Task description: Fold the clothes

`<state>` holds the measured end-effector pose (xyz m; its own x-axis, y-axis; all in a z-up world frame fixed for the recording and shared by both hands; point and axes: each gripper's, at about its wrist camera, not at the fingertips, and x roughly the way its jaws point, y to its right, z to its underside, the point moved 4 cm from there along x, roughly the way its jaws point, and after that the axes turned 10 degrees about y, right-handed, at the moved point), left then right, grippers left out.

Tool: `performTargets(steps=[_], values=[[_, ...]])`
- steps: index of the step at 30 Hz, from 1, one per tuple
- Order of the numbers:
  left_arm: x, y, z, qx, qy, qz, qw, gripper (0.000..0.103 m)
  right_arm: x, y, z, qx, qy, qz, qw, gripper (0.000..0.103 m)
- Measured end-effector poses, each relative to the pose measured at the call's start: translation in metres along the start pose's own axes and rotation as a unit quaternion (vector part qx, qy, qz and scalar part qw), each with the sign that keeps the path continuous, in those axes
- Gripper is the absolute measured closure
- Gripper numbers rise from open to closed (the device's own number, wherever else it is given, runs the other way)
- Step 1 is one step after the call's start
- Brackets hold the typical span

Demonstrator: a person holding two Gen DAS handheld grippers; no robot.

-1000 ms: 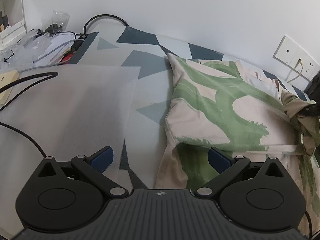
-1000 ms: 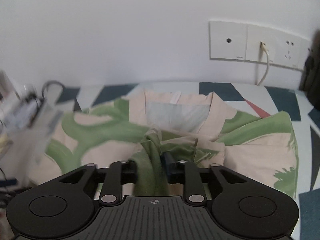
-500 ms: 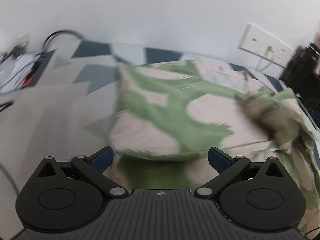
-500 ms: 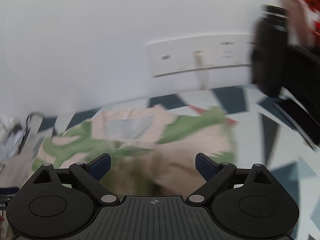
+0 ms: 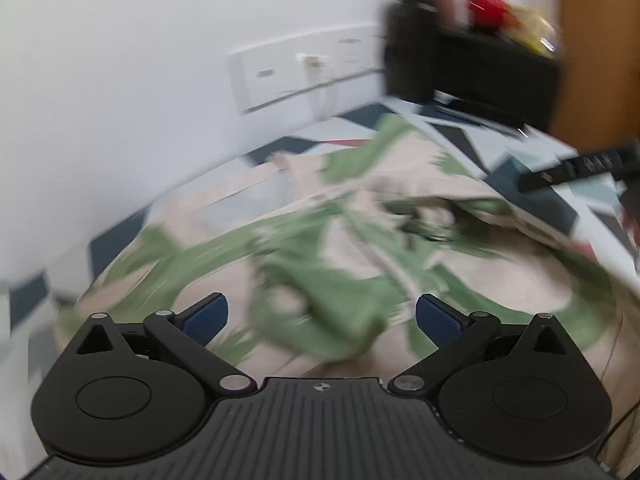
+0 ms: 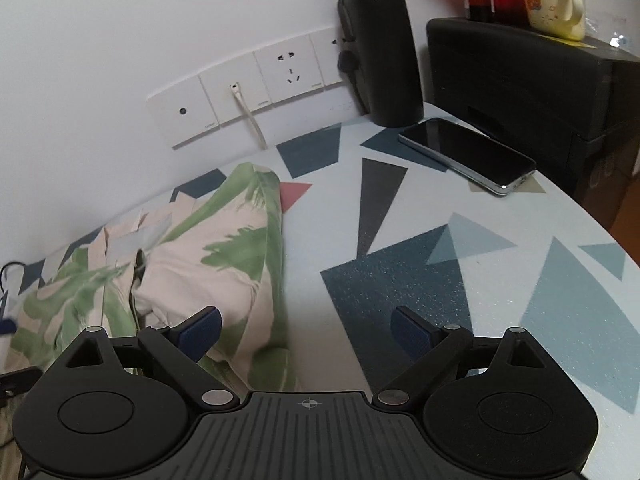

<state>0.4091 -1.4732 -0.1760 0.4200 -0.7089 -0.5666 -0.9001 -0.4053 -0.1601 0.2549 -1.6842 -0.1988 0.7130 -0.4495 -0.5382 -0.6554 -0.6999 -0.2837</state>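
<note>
A cream shirt with a green leaf print (image 5: 320, 248) lies partly folded on the patterned table, blurred by motion in the left wrist view. My left gripper (image 5: 320, 316) hovers open just above its rumpled middle, nothing between the blue pads. In the right wrist view the same shirt (image 6: 208, 256) lies at the left, its folded edge running toward the wall. My right gripper (image 6: 306, 330) is open and empty, its left pad over the shirt's right edge and its right pad over bare tabletop.
A phone (image 6: 466, 154) lies on the table (image 6: 440, 280) at the back right, next to a black bottle (image 6: 380, 44) and a black box (image 6: 520, 68) carrying a mug (image 6: 554, 0). Wall sockets (image 6: 248, 92) with a plugged cable sit behind the shirt.
My right gripper opened, let go of the bunched shirt fabric, and swung right toward the bare table. My left gripper swept right over the shirt, staying open.
</note>
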Motion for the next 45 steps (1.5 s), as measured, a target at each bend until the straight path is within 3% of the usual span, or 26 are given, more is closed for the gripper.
performTargets(steps=[2,5,6,8,9,10,13,16,18,20,24,28,30,32,34,39,41,45], values=[[0.012,0.013,-0.003,0.016,-0.01,0.011,0.9998,0.022,0.001,-0.003,0.001,-0.011,0.002,-0.01,1.0,0.013],[0.029,0.029,-0.007,0.029,-0.029,0.025,0.9989,0.026,0.002,-0.013,-0.002,-0.032,0.007,-0.033,0.999,0.013],[0.036,0.032,-0.007,0.024,-0.037,0.027,0.9987,0.033,0.002,-0.017,-0.002,-0.042,0.008,-0.041,0.998,0.013],[0.046,0.029,-0.007,-0.002,-0.053,0.027,0.9982,0.063,0.003,-0.026,-0.002,-0.063,0.008,-0.057,0.996,0.013],[0.048,0.024,-0.007,-0.024,-0.057,0.032,0.9975,0.084,0.004,-0.031,-0.002,-0.075,0.007,-0.064,0.995,0.013],[0.047,0.018,-0.008,-0.05,-0.057,0.039,0.9963,0.091,0.005,-0.036,-0.001,-0.087,0.006,-0.071,0.994,0.013],[0.033,-0.003,-0.008,-0.104,-0.041,0.033,0.9932,0.096,0.009,-0.048,0.002,-0.123,0.006,-0.091,0.988,0.017],[0.009,-0.038,0.002,-0.166,-0.021,-0.006,0.9858,0.097,0.018,-0.056,0.002,-0.155,0.003,-0.098,0.983,0.041],[-0.007,-0.062,0.009,-0.207,-0.008,-0.033,0.9777,0.097,0.023,-0.057,-0.001,-0.165,-0.003,-0.095,0.982,0.08],[-0.023,-0.085,0.016,-0.248,0.006,-0.059,0.967,0.097,0.026,-0.05,-0.007,-0.149,-0.001,-0.087,0.985,0.097],[-0.055,-0.131,0.034,-0.326,0.027,-0.111,0.9384,0.1,0.027,-0.021,-0.022,-0.076,0.016,-0.052,0.996,0.097],[-0.075,-0.162,0.074,-0.389,0.008,-0.154,0.9084,0.1,0.028,0.004,-0.023,-0.026,0.012,-0.028,0.999,0.098],[-0.076,-0.167,0.086,-0.418,-0.002,-0.138,0.8976,0.095,0.028,0.012,-0.02,-0.011,0.007,-0.022,1.0,0.098],[-0.075,-0.165,0.089,-0.434,-0.007,-0.118,0.8931,0.076,0.027,0.014,-0.016,-0.006,0.002,-0.017,1.0,0.098],[-0.076,-0.158,0.089,-0.442,-0.007,-0.099,0.8913,0.037,0.028,0.014,-0.013,-0.006,-0.002,-0.014,1.0,0.097],[-0.072,-0.139,0.087,-0.493,-0.014,-0.035,0.8692,0.035,0.027,0.007,-0.015,-0.014,-0.003,-0.015,1.0,0.095],[-0.071,-0.13,0.086,-0.498,-0.027,-0.016,0.8668,0.035,0.026,0.005,-0.016,-0.017,-0.003,-0.018,1.0,0.093],[-0.072,-0.113,0.092,-0.521,-0.054,0.008,0.852,0.035,0.024,-0.004,-0.018,-0.035,-0.001,-0.029,0.999,0.082]])
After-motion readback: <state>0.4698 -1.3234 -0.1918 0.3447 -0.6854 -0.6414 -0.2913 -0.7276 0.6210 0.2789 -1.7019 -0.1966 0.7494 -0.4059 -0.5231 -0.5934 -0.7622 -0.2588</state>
